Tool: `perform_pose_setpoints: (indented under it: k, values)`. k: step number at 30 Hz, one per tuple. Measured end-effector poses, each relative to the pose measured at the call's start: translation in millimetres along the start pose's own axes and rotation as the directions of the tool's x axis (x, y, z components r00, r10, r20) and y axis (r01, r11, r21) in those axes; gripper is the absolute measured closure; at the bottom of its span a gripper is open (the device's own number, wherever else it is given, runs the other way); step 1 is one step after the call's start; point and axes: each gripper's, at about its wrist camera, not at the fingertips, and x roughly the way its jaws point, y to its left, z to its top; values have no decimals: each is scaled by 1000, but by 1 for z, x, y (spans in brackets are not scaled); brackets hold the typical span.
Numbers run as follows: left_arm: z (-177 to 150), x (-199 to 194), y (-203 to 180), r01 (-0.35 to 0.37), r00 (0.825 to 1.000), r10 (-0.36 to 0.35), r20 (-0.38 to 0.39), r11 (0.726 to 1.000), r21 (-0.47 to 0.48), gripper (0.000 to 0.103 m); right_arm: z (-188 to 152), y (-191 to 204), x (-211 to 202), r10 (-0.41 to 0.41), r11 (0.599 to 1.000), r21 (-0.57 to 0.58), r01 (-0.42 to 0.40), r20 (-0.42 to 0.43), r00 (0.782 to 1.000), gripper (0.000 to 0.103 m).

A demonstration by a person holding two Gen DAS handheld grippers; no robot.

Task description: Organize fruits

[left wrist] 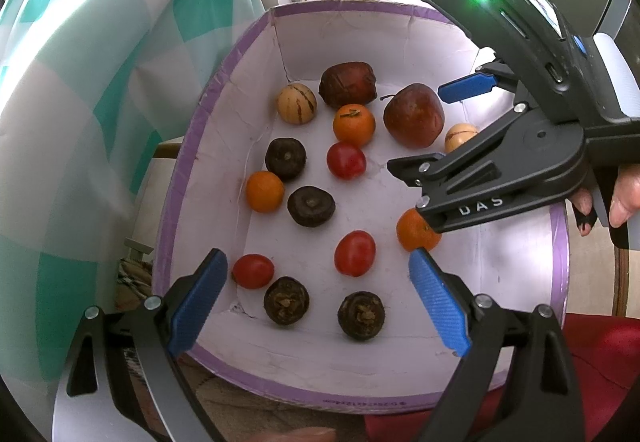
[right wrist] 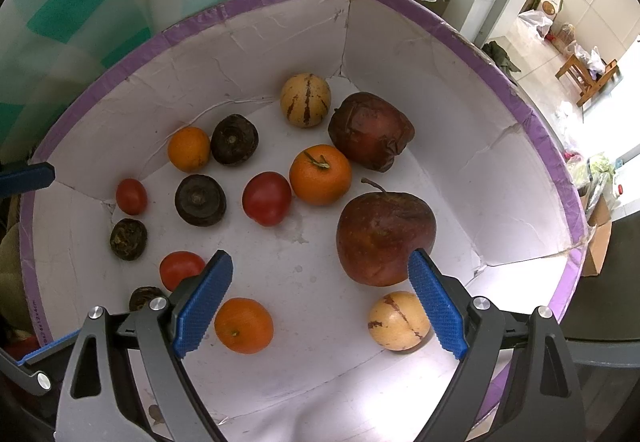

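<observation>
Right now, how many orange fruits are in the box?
3. One orange sits mid-box beside the wrinkled apple, one orange lies near the checkered-cloth side, and one orange lies nearest the right gripper. None seem hidden.

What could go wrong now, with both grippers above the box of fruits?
1. The right gripper hangs open, one finger beside the apple. This apple looks wrinkled and soft, so a hard squeeze may bruise it.
2. The fruits are round and lie loose in the box. A push on the orange may roll it against others.
3. The left gripper is also open over the box; the two may collide.
</observation>
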Motion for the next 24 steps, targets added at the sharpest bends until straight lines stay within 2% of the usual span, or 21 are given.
perform_pose_setpoints:
  k: [24]
  values:
    - [-8,0,0,11,1000,-11,-1,1000,-4,11,0,0,0,3,1000,0,-3,-2,1000,16]
